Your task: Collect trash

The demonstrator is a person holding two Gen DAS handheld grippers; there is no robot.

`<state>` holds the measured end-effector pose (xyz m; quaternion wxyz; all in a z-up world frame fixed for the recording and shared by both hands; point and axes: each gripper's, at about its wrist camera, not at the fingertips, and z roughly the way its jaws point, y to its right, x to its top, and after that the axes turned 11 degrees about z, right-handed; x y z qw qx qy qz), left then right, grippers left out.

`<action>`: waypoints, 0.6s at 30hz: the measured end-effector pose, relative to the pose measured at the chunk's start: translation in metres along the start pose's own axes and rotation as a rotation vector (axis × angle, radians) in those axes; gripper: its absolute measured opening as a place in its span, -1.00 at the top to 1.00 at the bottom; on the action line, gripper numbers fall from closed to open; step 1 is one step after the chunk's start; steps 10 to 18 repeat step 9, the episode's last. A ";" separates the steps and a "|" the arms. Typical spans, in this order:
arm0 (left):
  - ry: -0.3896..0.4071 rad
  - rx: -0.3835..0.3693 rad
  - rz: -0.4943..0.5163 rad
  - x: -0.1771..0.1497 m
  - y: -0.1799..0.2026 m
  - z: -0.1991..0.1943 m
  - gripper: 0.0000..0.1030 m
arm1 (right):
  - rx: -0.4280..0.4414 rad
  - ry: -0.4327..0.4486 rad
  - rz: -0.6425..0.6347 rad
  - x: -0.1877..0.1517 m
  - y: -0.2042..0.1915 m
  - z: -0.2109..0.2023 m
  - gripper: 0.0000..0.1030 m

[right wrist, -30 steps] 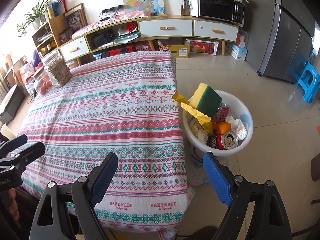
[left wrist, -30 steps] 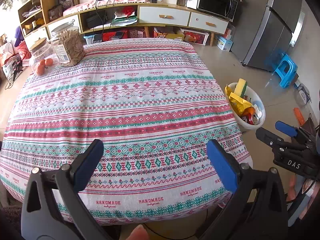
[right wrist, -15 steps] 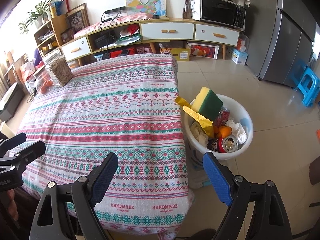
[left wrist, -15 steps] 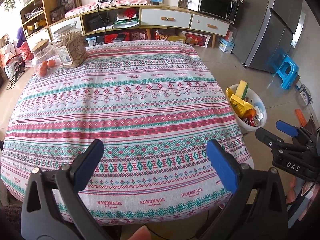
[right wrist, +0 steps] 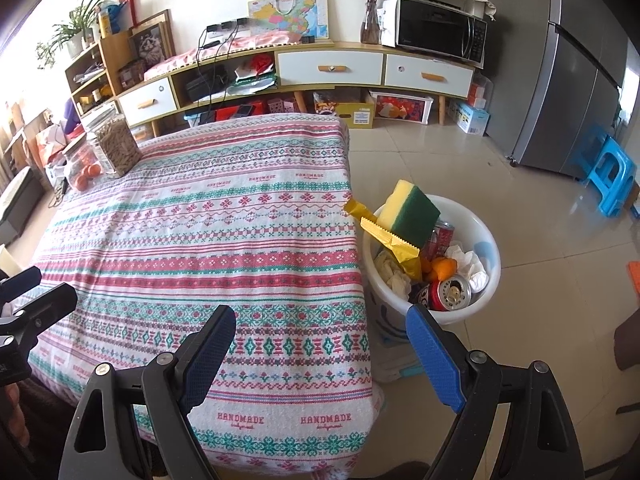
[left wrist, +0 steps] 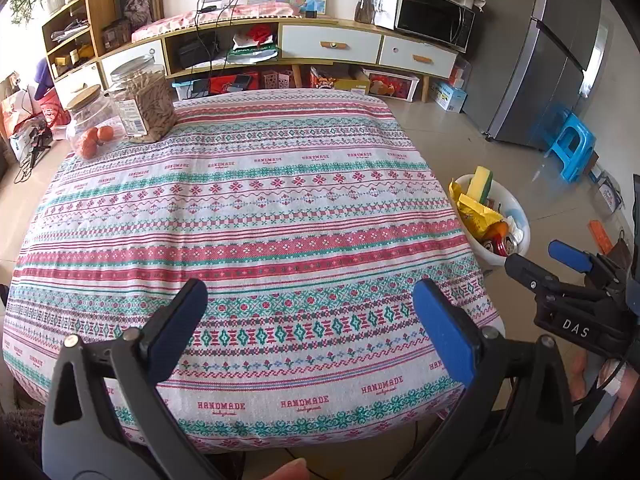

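A white bin stands on the floor just beside the table, packed with a yellow-green sponge, a gold wrapper, a red can, an orange and crumpled tissue. The right wrist view looks down into the bin; the left wrist view catches only its far rim, but shows the jars on the table's far corner clearly. Left gripper and right gripper both stand spread wide, empty, over the table's near edge.

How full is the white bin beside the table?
Nearly full: the bin holds a sponge, wrapper and can, piled above its rim.
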<state>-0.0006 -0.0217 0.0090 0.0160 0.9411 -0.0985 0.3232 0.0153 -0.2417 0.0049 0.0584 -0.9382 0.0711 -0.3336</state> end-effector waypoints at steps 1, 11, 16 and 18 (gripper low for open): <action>-0.005 -0.002 0.003 0.000 0.001 0.001 -0.98 | -0.002 -0.001 0.002 0.000 0.000 0.000 -0.72; -0.015 0.002 0.023 0.004 0.011 0.005 -0.98 | 0.013 0.008 0.011 0.004 -0.004 -0.001 -0.72; -0.015 0.002 0.023 0.004 0.011 0.005 -0.98 | 0.013 0.008 0.011 0.004 -0.004 -0.001 -0.72; -0.015 0.002 0.023 0.004 0.011 0.005 -0.98 | 0.013 0.008 0.011 0.004 -0.004 -0.001 -0.72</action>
